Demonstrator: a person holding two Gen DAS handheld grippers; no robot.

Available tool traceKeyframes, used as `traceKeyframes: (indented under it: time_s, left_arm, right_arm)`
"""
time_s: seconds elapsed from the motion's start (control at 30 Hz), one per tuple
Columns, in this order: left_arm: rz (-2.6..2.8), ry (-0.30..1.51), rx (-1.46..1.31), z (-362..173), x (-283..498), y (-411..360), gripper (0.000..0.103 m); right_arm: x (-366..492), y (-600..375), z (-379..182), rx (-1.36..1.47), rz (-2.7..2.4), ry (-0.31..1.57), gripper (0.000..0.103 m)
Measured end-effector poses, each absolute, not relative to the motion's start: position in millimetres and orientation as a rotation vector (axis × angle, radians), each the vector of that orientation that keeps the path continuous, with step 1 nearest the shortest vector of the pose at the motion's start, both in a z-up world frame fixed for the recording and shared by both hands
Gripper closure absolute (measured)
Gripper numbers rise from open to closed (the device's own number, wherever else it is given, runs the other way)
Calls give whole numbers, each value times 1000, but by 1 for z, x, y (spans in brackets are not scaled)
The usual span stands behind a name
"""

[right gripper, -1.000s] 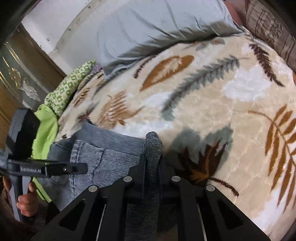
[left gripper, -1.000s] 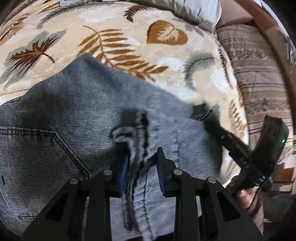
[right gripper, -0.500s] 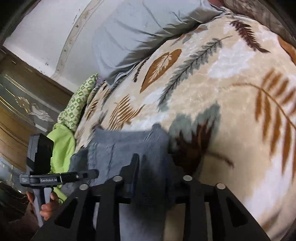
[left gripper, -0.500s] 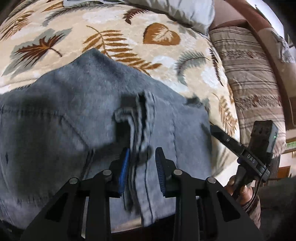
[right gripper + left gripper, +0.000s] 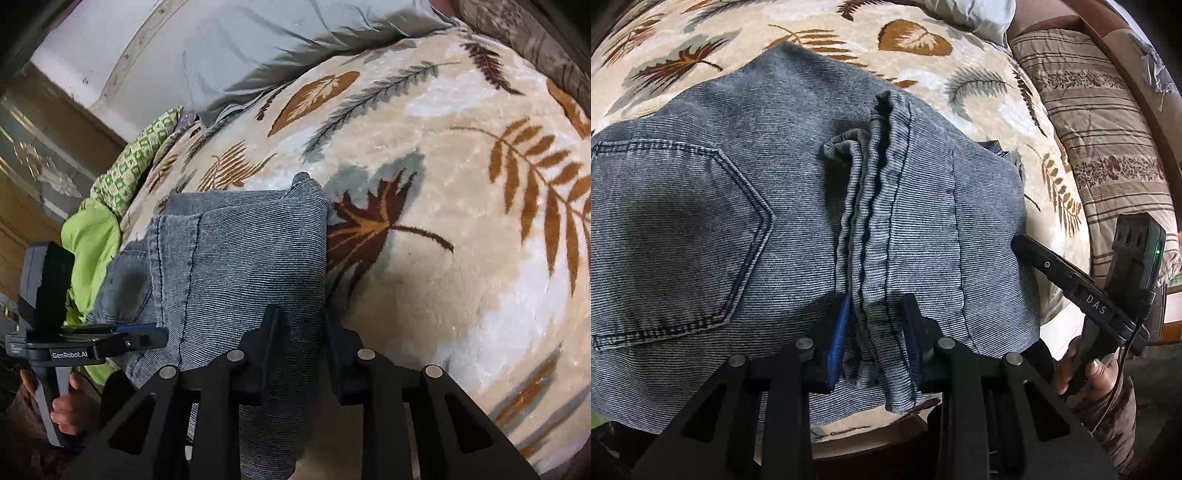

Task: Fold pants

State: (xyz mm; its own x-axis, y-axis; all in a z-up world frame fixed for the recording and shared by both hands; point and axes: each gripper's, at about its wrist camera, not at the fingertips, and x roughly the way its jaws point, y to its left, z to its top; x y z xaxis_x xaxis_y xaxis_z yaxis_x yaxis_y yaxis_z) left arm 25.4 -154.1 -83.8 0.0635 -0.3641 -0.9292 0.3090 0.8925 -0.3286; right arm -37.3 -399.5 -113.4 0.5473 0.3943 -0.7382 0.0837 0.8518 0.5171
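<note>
Left gripper [image 5: 875, 332]: jaws partly open around a bunched ridge of the jeans [image 5: 746, 206], gaps on both sides.
Right gripper [image 5: 299, 343]: fingers close on the folded edge of the cloth.
Blanket [image 5: 443, 206]: one, leaf-patterned, the jeans lie folded on it.
Pillow [image 5: 280, 44]: one, grey.
Back pocket [image 5: 676, 243]: only the left view shows it.
Green cloth [image 5: 88, 240]: only the right view.

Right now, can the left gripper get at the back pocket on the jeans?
Probably yes: the back pocket lies exposed, nothing over it, just left of the left gripper, whose jaws straddle a bunched hem.
</note>
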Motion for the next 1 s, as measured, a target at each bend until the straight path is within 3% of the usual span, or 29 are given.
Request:
traceKeyframes:
  time_s: [0.07, 0.3, 0.6, 0.8, 0.87, 1.0]
  left_arm:
    - [-508, 1425, -56, -81, 22, -150, 77]
    - [-579, 1324, 55, -57, -19, -144, 76]
    - [-591, 1370, 18, -83, -24, -137, 71]
    - [-540, 1265, 28, -58, -27, -109, 69]
    - [-484, 1217, 27, -49, -24, -93, 58]
    - [-384, 1134, 7, -35, -17, -56, 47]
  right_arm:
    - [-42, -400, -107, 552, 197, 970, 74]
    - [-91, -386, -76, 546, 282, 894, 74]
    - [-103, -357, -95, 493, 220, 1017, 76]
    - [-106, -333, -72, 396, 192, 993, 68]
    - [-101, -314, -59, 342, 219, 976, 63]
    - [-87, -273, -47, 260, 278, 987, 55]
